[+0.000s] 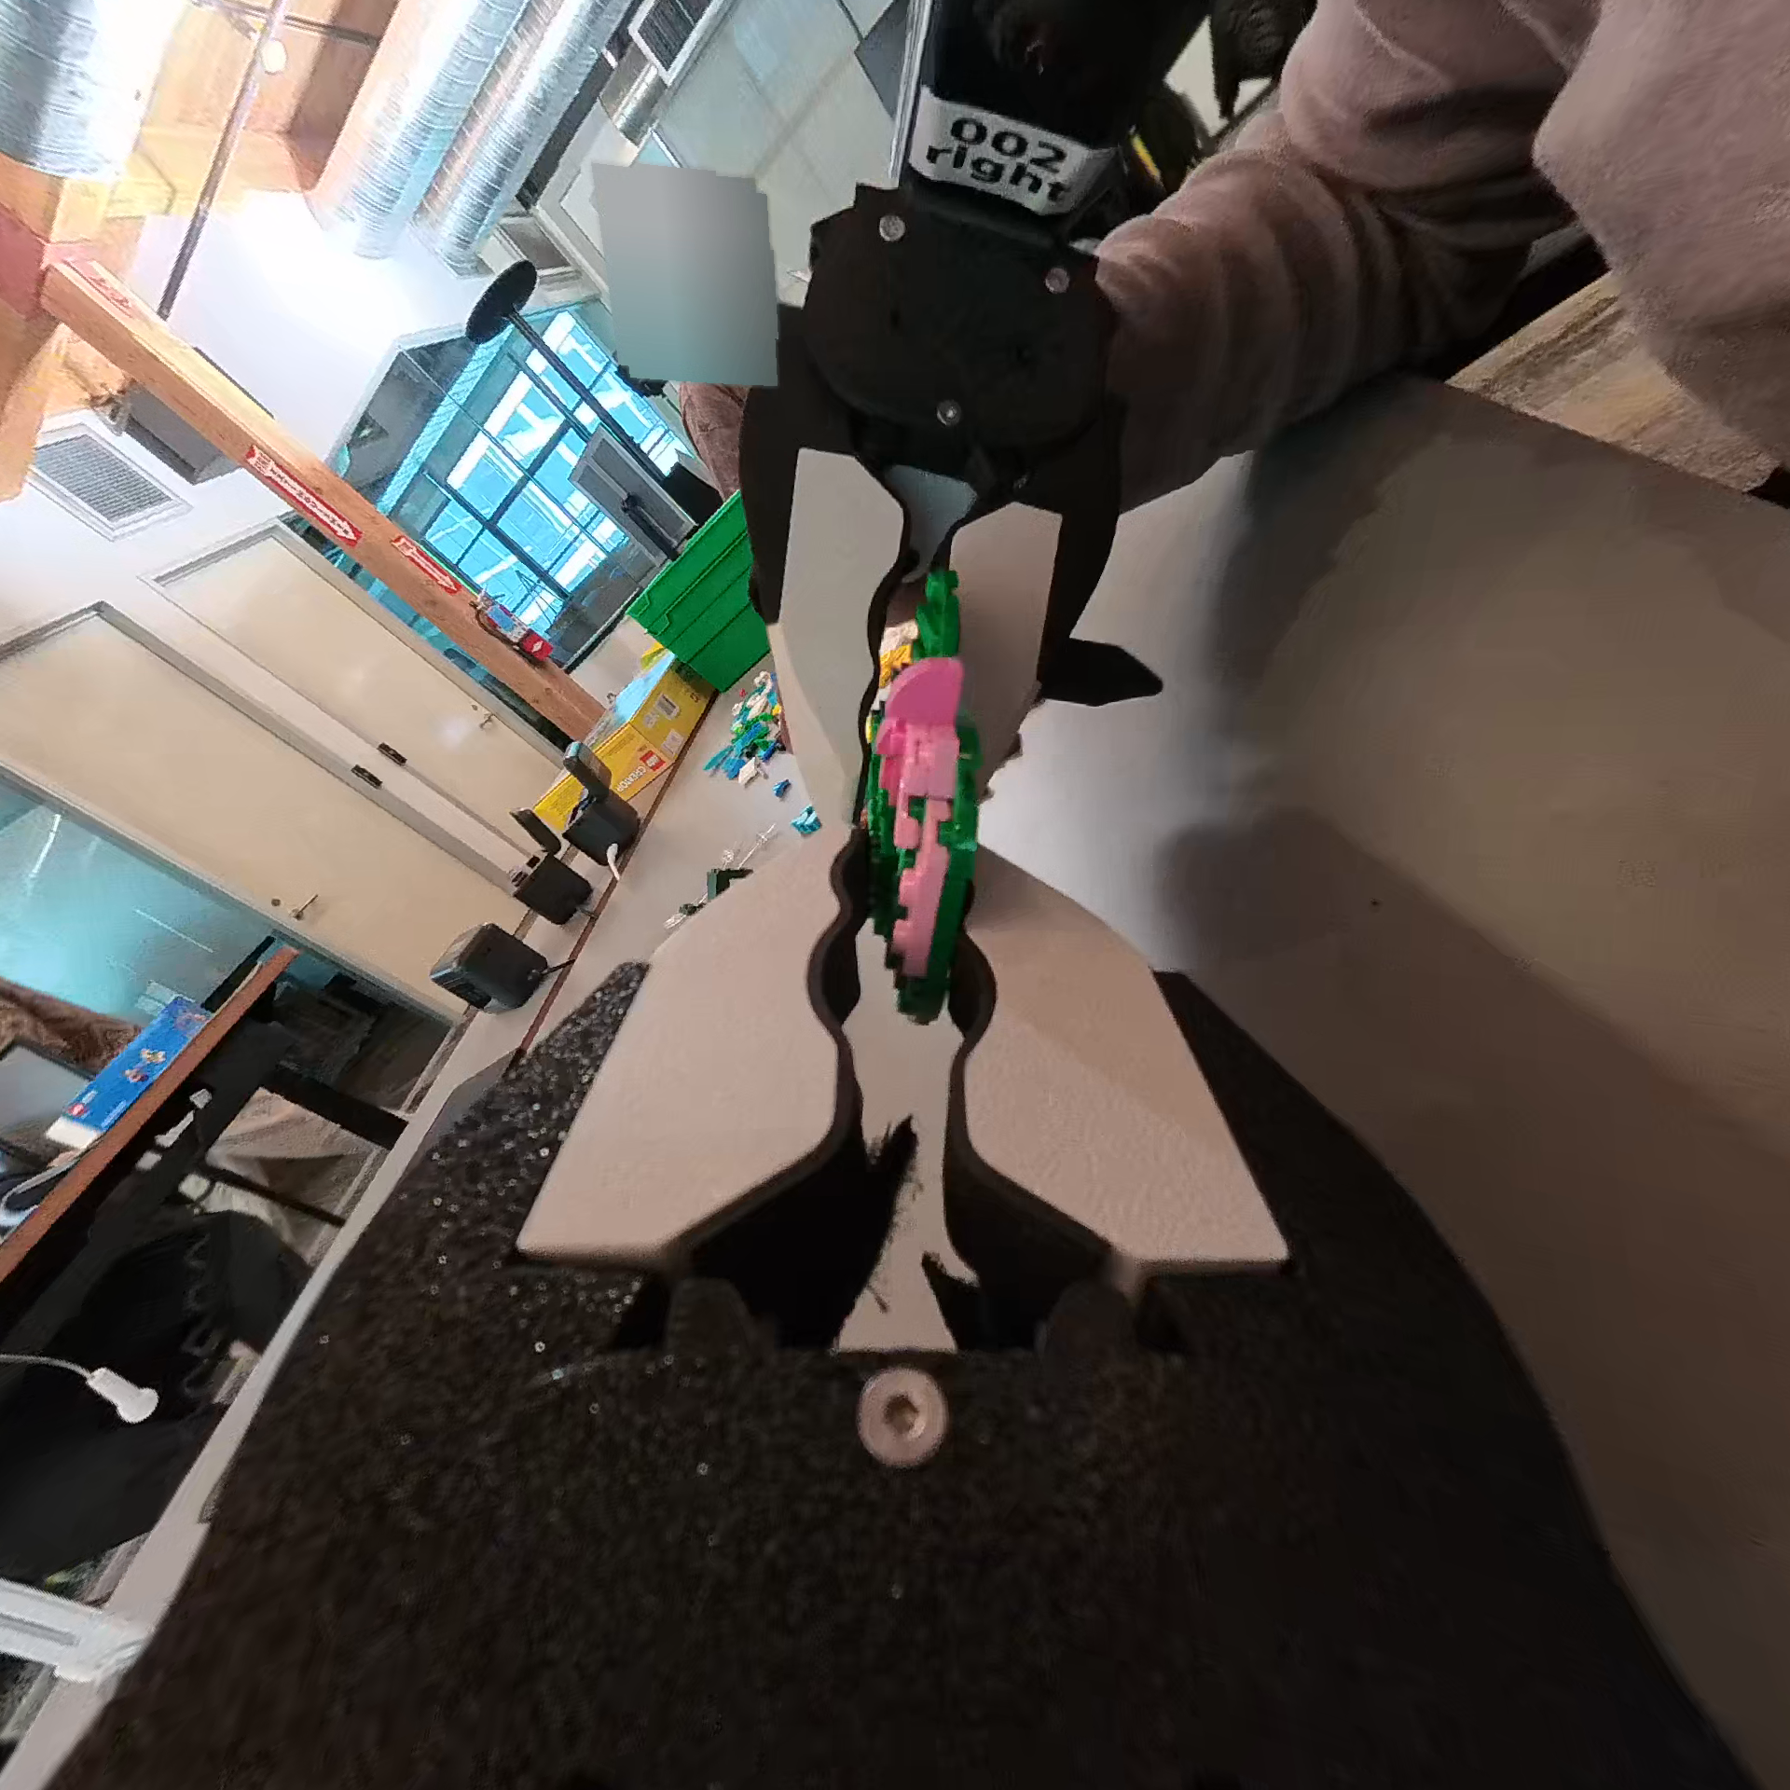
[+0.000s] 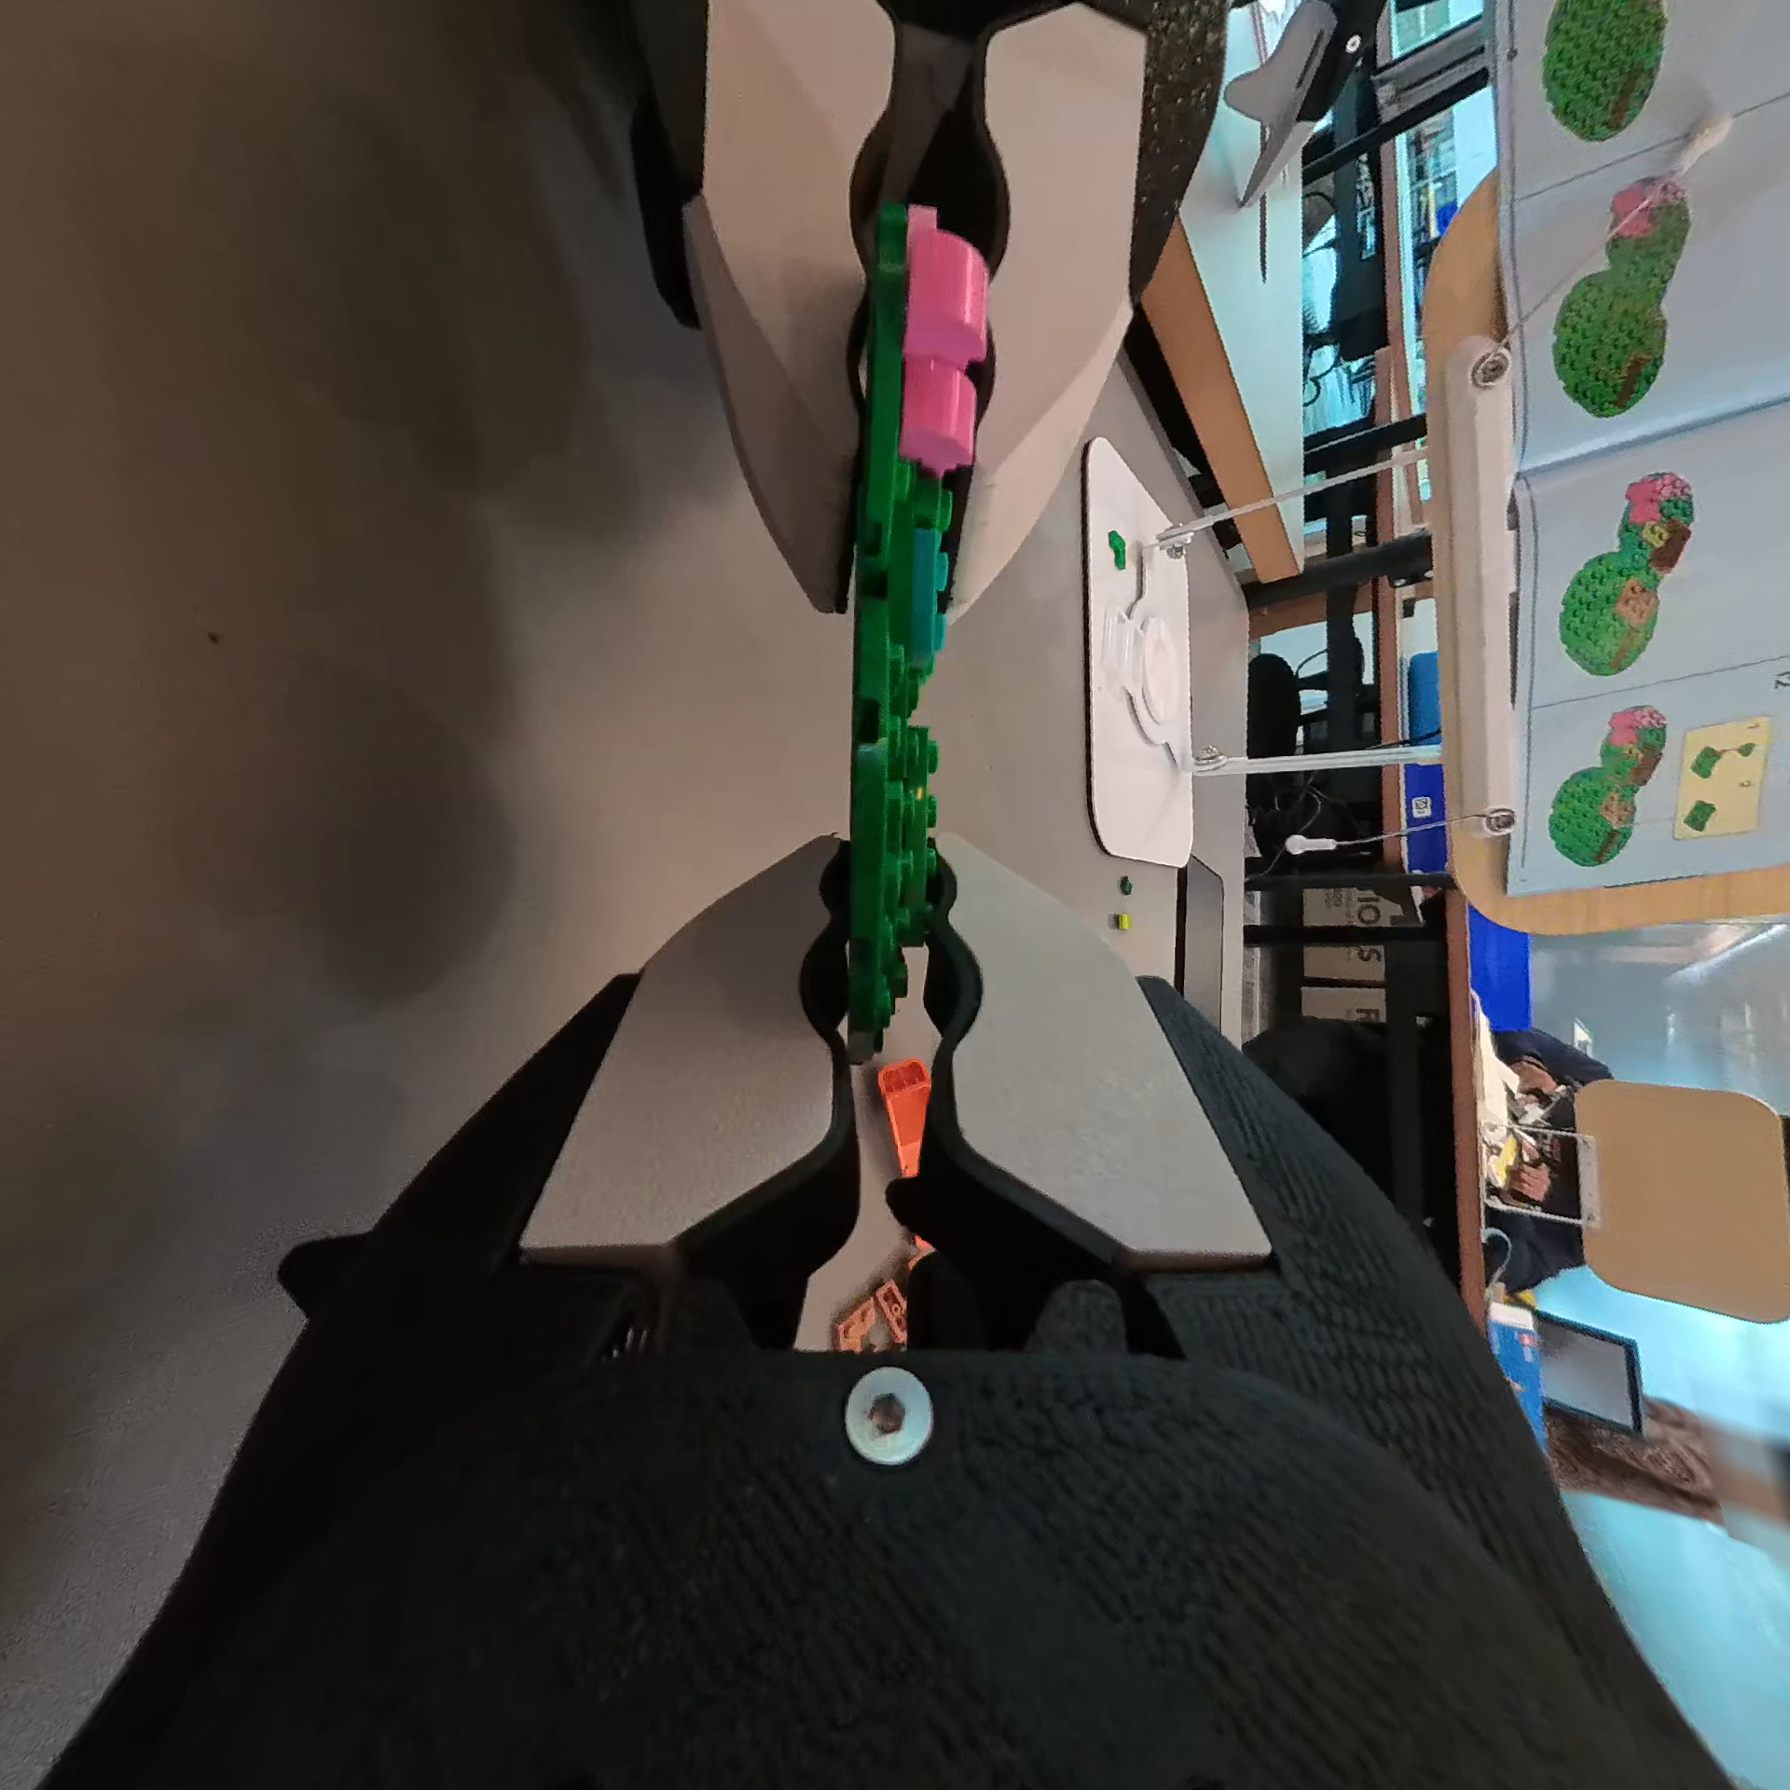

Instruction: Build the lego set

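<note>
A green Lego plate assembly [image 1: 954, 872] with pink bricks [image 1: 920, 765] on one face is held edge-on above the table, between both grippers. My left gripper [image 1: 910, 940] is shut on its pink end. My right gripper [image 1: 915, 746] faces it and is shut on the other end. In the right wrist view the green plate [image 2: 891, 697] runs upright from my right gripper [image 2: 891, 872] to my left gripper [image 2: 896, 605]. It carries the pink bricks [image 2: 940, 329] and a teal brick [image 2: 928, 591].
Orange bricks [image 2: 901, 1104] lie on the table under the right gripper. A white tray [image 2: 1143, 678] and an open instruction booklet [image 2: 1627, 484] on a stand are to the right. Green bins [image 1: 707, 601], a yellow box [image 1: 630, 746] and loose bricks [image 1: 746, 736] sit farther off. Some 5 cm of space lies between my two pairs of fingers.
</note>
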`<action>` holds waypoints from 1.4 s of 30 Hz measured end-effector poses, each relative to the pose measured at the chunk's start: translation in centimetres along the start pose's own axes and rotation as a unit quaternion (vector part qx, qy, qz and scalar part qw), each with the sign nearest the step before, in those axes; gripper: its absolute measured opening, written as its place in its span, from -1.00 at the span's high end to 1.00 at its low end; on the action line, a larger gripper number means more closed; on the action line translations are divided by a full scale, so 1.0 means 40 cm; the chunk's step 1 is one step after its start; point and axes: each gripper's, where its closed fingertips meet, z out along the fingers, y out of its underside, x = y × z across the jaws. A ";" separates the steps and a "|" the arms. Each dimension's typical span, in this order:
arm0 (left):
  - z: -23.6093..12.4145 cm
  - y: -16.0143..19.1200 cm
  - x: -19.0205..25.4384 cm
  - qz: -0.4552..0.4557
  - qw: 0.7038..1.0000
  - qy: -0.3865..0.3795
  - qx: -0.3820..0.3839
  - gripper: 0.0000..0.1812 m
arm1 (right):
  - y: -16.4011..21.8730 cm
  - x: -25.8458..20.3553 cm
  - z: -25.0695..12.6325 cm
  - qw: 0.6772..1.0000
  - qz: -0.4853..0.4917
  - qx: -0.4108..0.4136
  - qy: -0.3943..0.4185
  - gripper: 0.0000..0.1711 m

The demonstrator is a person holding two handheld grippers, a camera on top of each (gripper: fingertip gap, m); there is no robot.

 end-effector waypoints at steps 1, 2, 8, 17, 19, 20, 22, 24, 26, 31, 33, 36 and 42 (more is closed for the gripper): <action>0.001 0.001 0.002 0.005 1.000 0.000 -0.003 0.86 | 0.001 -0.002 0.000 1.000 -0.006 -0.001 -0.002 0.87; 0.001 0.001 0.003 0.009 1.000 -0.001 -0.002 0.86 | 0.001 -0.002 -0.001 1.000 -0.012 0.000 0.000 0.88; -0.012 -0.026 -0.014 -0.052 0.998 0.001 0.038 0.86 | -0.030 0.015 -0.019 0.995 0.029 0.092 0.006 0.77; -0.026 -0.062 -0.027 -0.107 0.990 0.009 0.088 0.86 | -0.090 0.040 -0.079 0.962 0.140 0.232 -0.034 0.83; -0.027 -0.066 -0.027 -0.111 0.990 0.011 0.091 0.86 | -0.094 0.041 -0.082 0.959 0.144 0.241 -0.036 0.84; -0.027 -0.066 -0.026 -0.111 0.990 0.011 0.091 0.86 | -0.095 0.042 -0.083 0.958 0.144 0.244 -0.035 0.84; -0.028 -0.068 -0.028 -0.115 0.989 0.012 0.094 0.86 | -0.098 0.046 -0.086 0.958 0.140 0.251 -0.023 0.83; -0.029 -0.069 -0.026 -0.118 0.988 0.015 0.096 0.86 | -0.103 0.050 -0.091 0.956 0.139 0.259 -0.018 0.80; -0.030 -0.073 -0.025 -0.116 0.988 0.016 0.099 0.86 | -0.108 0.045 -0.095 0.954 0.137 0.267 -0.024 0.84; -0.033 -0.073 -0.028 -0.109 0.989 0.013 0.098 0.86 | -0.112 0.046 -0.097 0.950 0.144 0.275 -0.029 0.87; -0.031 -0.067 -0.028 -0.107 0.990 0.011 0.093 0.86 | -0.108 0.045 -0.094 0.954 0.137 0.265 -0.028 0.87; -0.030 -0.064 -0.023 -0.105 0.990 0.015 0.089 0.85 | -0.105 0.041 -0.093 0.958 0.126 0.256 -0.030 0.88; -0.025 -0.060 -0.012 -0.099 0.991 0.025 0.083 0.86 | -0.101 0.031 -0.094 0.960 0.116 0.249 -0.044 0.88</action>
